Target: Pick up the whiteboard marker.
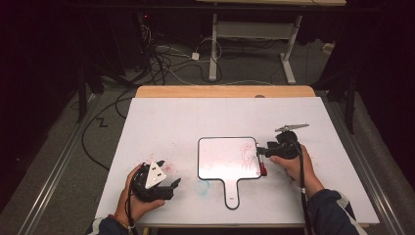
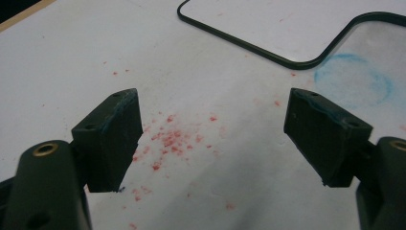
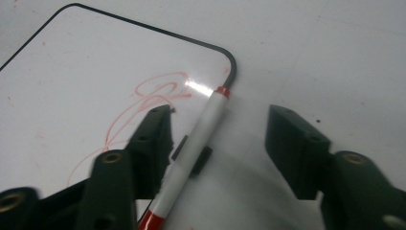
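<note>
A small white handled board [image 1: 227, 159] with a black rim lies at the table's centre, with a red scribble [image 1: 246, 154] on its right part. A white marker [image 1: 262, 165] with red ends lies along the board's right edge. My right gripper [image 1: 259, 152] hovers over it from the right. In the right gripper view the marker [image 3: 201, 134] lies on the board [image 3: 95, 62] between the open jaws of that gripper [image 3: 218, 139], close to the left one. My left gripper [image 1: 169, 175] rests open at the front left, empty [image 2: 213, 139], above red specks.
A blue smudge [image 1: 202, 187] marks the table just left of the board's handle [image 1: 232, 196], and appears in the left gripper view too [image 2: 354, 79]. Wide bare tabletop [image 1: 195, 117] lies behind the board. Cables [image 1: 166, 63] and a desk frame [image 1: 254, 34] stand on the floor beyond.
</note>
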### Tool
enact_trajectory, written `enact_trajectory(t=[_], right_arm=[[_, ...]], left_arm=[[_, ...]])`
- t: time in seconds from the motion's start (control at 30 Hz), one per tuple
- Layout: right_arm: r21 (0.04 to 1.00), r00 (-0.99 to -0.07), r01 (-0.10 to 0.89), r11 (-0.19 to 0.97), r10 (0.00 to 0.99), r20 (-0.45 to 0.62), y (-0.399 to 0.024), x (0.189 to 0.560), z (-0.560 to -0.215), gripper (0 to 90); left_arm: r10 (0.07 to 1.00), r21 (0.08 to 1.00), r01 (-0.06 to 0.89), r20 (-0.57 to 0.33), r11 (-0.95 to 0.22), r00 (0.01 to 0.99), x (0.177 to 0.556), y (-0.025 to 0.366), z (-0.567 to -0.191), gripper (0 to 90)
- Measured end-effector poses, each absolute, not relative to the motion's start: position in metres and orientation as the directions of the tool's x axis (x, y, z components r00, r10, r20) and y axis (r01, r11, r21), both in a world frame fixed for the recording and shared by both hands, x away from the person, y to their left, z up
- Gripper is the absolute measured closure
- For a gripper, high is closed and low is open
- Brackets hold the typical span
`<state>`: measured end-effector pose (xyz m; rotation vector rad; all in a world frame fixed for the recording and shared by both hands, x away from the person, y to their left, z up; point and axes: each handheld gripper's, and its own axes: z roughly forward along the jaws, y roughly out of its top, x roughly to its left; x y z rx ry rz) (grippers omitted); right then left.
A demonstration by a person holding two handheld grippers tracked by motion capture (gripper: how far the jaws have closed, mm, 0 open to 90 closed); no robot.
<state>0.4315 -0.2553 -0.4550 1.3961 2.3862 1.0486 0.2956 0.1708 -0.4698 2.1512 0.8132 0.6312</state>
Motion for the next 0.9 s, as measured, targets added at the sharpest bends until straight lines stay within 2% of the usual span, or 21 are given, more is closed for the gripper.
enact_trajectory(t=[0.07, 0.2, 0.3, 0.43, 0.6, 0.7, 0.73, 0.8, 0.87, 0.9], right_arm=[[0.644, -0.529, 0.7, 0.31, 0.83, 0.176, -0.253, 0.436, -0.458, 54.9], [0.635, -0.545, 0.712, 0.3, 0.807, 0.23, -0.251, 0.439, -0.463, 68.9], [0.629, -0.562, 0.713, 0.312, 0.79, 0.246, -0.247, 0.437, -0.464, 75.3], [0.644, -0.567, 0.695, 0.319, 0.795, 0.218, -0.244, 0.434, -0.463, 80.6], [0.679, -0.58, 0.663, 0.315, 0.789, 0.201, -0.244, 0.429, -0.457, 81.3], [0.712, -0.587, 0.634, 0.301, 0.787, 0.19, -0.242, 0.423, -0.449, 81.3], [0.73, -0.599, 0.618, 0.291, 0.776, 0.198, -0.241, 0.42, -0.446, 81.3], [0.753, -0.609, 0.593, 0.285, 0.771, 0.187, -0.238, 0.413, -0.439, 81.3], [0.775, -0.63, 0.565, 0.281, 0.754, 0.186, -0.233, 0.406, -0.434, 81.3], [0.783, -0.639, 0.554, 0.283, 0.748, 0.182, -0.231, 0.403, -0.431, 81.3]], left_arm=[[0.71, 0.773, 0.35, 0.178, -0.529, 0.681, 0.296, 0.17, -0.47, 19.8], [0.707, 0.771, 0.351, 0.174, -0.531, 0.685, 0.296, 0.169, -0.47, 19.8], [0.706, 0.771, 0.352, 0.171, -0.53, 0.688, 0.296, 0.169, -0.47, 19.8], [0.703, 0.771, 0.354, 0.165, -0.53, 0.692, 0.296, 0.168, -0.47, 19.8], [0.703, 0.778, 0.363, 0.137, -0.512, 0.697, 0.297, 0.165, -0.469, 19.8], [0.716, 0.796, 0.397, 0.063, -0.456, 0.695, 0.303, 0.158, -0.464, 21.7], [0.716, 0.796, 0.397, 0.063, -0.456, 0.695, 0.303, 0.158, -0.464, 21.7], [0.684, 0.837, 0.408, -0.056, -0.365, 0.727, 0.31, 0.148, -0.455, 21.7], [0.673, 0.847, 0.404, -0.077, -0.345, 0.736, 0.313, 0.143, -0.452, 21.7], [0.639, 0.861, 0.406, -0.131, -0.305, 0.758, 0.318, 0.129, -0.445, 22.0]])
